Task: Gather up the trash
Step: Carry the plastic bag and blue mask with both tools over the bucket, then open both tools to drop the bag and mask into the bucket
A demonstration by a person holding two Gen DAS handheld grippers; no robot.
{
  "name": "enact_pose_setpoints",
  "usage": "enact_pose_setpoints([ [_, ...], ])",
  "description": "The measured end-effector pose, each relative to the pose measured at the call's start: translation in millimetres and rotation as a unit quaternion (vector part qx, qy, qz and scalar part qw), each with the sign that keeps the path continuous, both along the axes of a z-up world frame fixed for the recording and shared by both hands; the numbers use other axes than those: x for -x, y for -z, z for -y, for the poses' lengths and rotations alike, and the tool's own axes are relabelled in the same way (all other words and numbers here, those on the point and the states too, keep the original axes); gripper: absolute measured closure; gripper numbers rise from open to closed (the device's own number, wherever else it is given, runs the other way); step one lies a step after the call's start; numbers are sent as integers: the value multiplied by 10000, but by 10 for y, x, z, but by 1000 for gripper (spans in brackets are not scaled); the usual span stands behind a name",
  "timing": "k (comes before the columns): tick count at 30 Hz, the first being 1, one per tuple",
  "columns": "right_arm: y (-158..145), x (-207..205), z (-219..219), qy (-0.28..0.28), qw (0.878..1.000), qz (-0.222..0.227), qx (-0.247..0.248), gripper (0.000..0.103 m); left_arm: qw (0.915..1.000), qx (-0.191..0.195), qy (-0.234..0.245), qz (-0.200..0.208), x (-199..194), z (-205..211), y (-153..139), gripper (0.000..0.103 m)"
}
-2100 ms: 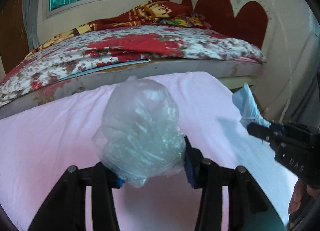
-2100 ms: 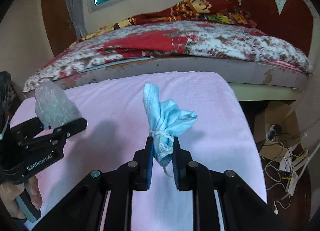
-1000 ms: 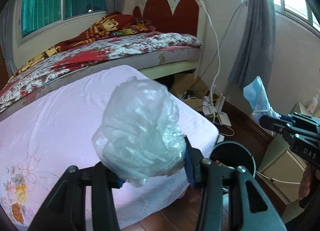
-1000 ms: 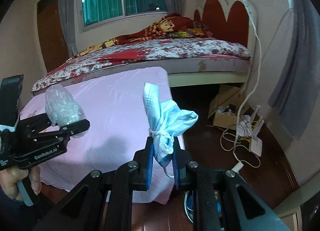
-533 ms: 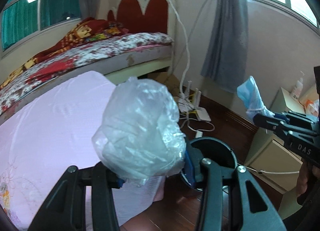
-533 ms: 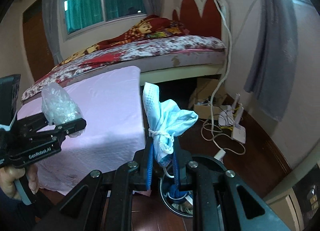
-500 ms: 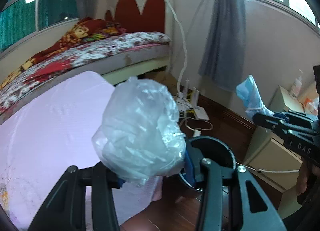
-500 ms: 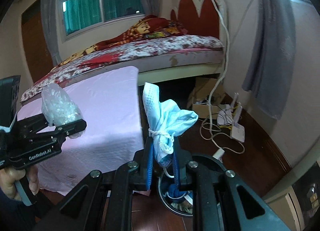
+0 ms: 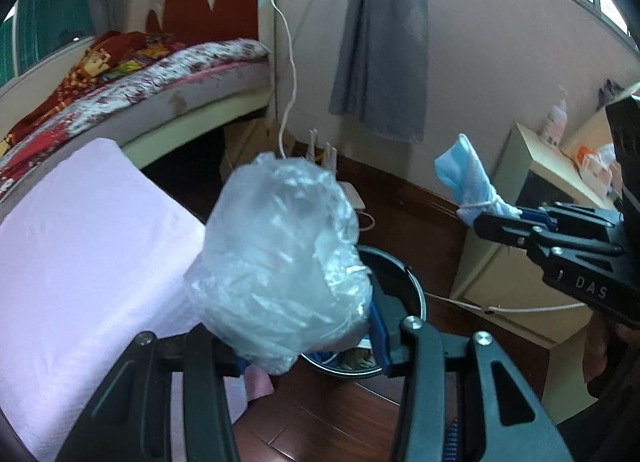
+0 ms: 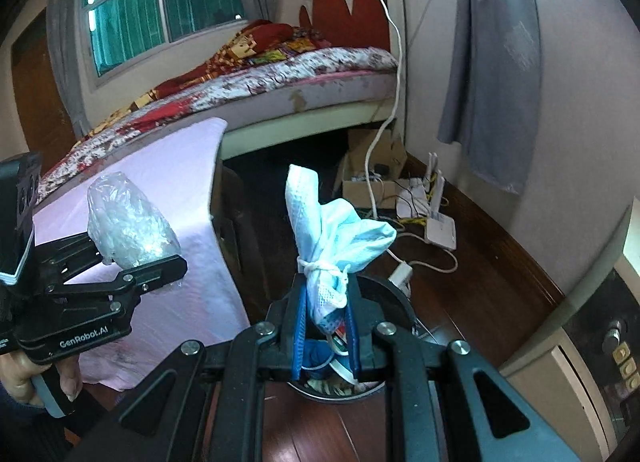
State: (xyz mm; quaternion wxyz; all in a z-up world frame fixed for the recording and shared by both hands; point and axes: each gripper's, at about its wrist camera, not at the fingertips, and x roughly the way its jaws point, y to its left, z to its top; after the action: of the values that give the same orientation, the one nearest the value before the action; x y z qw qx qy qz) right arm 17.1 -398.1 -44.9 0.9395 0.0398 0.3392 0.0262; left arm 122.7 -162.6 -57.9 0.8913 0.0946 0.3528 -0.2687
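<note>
Above a dark round bin (image 9: 404, 282) on the wooden floor, beside a mattress covered in a pink sheet (image 9: 88, 246), a person held two handheld grippers, each carrying a piece of trash. The left gripper (image 9: 308, 338) was clenched on a crumpled clear plastic bag (image 9: 280, 258), its blue pads pressing the bag's lower part from both sides while the bulk puffed up above the fingers. The right gripper (image 10: 326, 326) was clamped tight on a blue face mask (image 10: 332, 230), bundled and tied round with its own white ear loop; the pads pinched the short end below the knot, and the rest stood up above it.

Both items looked very light and soft. The bag seemed thin, slick and springy, likely to squash under pressure, so a hold low on the gathered part seemed sound. The mask appeared limp cloth-like material with nothing fragile in it, and the knotted waist gave the firmest spot to pinch. Either piece could cling to a pad on release, being so light. Some rubbish already lay inside the bin.
</note>
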Motion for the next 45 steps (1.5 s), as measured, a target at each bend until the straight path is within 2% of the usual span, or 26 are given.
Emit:
enact_pose_setpoints([
  [10, 546, -127, 146, 70, 9984, -560, -8, 85, 9981, -85, 245, -561, -115, 217, 429, 56],
  [21, 1069, -452, 199, -19, 9947, -1025, 10, 84, 9926, -126, 436, -1127, -368, 346, 865, 56],
  [28, 1443, -676, 149, -241, 9900, -1390, -3, 84, 9863, -24, 325, -1615, -529, 363, 1175, 56],
  [36, 1677, -834, 58, -475, 9857, -1616, 68, 84, 9818, 4, 282, -1880, -614, 425, 1359, 55],
  [38, 1724, -867, 42, -578, 9840, -1685, 81, 83, 9800, 78, 300, -1965, -641, 439, 1394, 51],
  [39, 1757, -895, 15, -683, 9823, -1739, 157, 83, 9793, 162, 269, -2002, -670, 413, 1405, 33],
  [40, 1789, -911, -16, -708, 9815, -1744, 357, 76, 9778, 237, 139, -2076, -699, 383, 1434, 22],
  [41, 1859, -933, -28, -624, 9802, -1750, 681, 50, 9774, 245, -5, -2099, -712, 351, 1452, 9],
  [42, 1914, -938, -1, -516, 9789, -1807, 803, 30, 9777, 221, -141, -2083, -713, 301, 1458, 4],
  [43, 1943, -929, 43, -465, 9790, -1834, 762, 13, 9787, 145, -245, -2032, -711, 267, 1459, 4],
  [45, 1939, -904, 143, -265, 9807, -1784, 759, 13, 9802, 67, -452, -1929, -681, 157, 1456, 4],
])
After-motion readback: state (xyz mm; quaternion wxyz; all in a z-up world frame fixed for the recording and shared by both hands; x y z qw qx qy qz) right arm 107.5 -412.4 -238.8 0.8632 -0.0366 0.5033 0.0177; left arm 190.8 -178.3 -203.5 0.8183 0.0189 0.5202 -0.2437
